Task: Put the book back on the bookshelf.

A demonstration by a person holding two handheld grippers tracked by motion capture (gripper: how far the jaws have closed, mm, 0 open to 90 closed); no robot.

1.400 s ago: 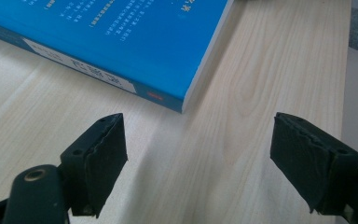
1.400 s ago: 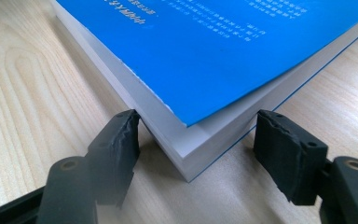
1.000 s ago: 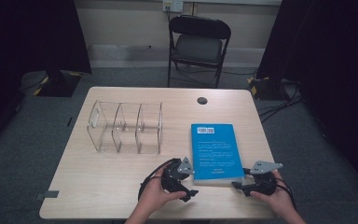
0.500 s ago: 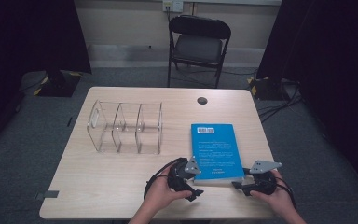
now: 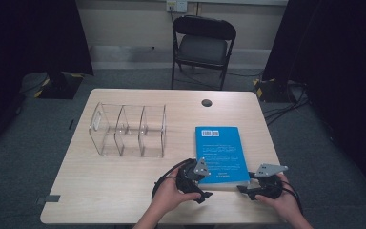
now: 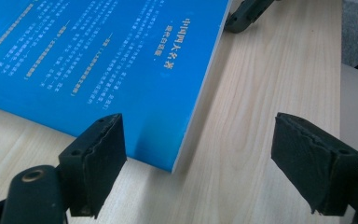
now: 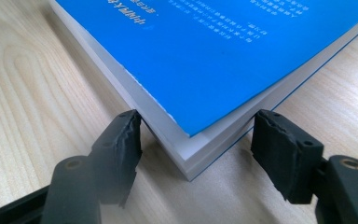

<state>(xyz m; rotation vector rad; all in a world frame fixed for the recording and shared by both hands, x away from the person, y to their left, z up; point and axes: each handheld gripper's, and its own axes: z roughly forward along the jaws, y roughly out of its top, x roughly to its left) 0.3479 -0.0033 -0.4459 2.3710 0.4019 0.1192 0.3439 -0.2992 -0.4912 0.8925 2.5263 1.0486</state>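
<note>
A blue book lies flat on the wooden table, back cover up with white print. My left gripper is low at its near left corner. In the left gripper view its jaws stand open and wide, with the book's corner between them and untouched. My right gripper is at the near right corner. Its jaws straddle that corner of the book and have just been closing a little. One pad sits against the page edge, and a small gap remains at the other.
A clear acrylic divider rack stands left of the book. A small black round spot sits near the table's far edge. A black folding chair stands beyond the table. The table's near edge is just behind both hands.
My left gripper has edged right, closer to the book's near left corner. The right hand has stayed at the other corner. The book has not moved.
</note>
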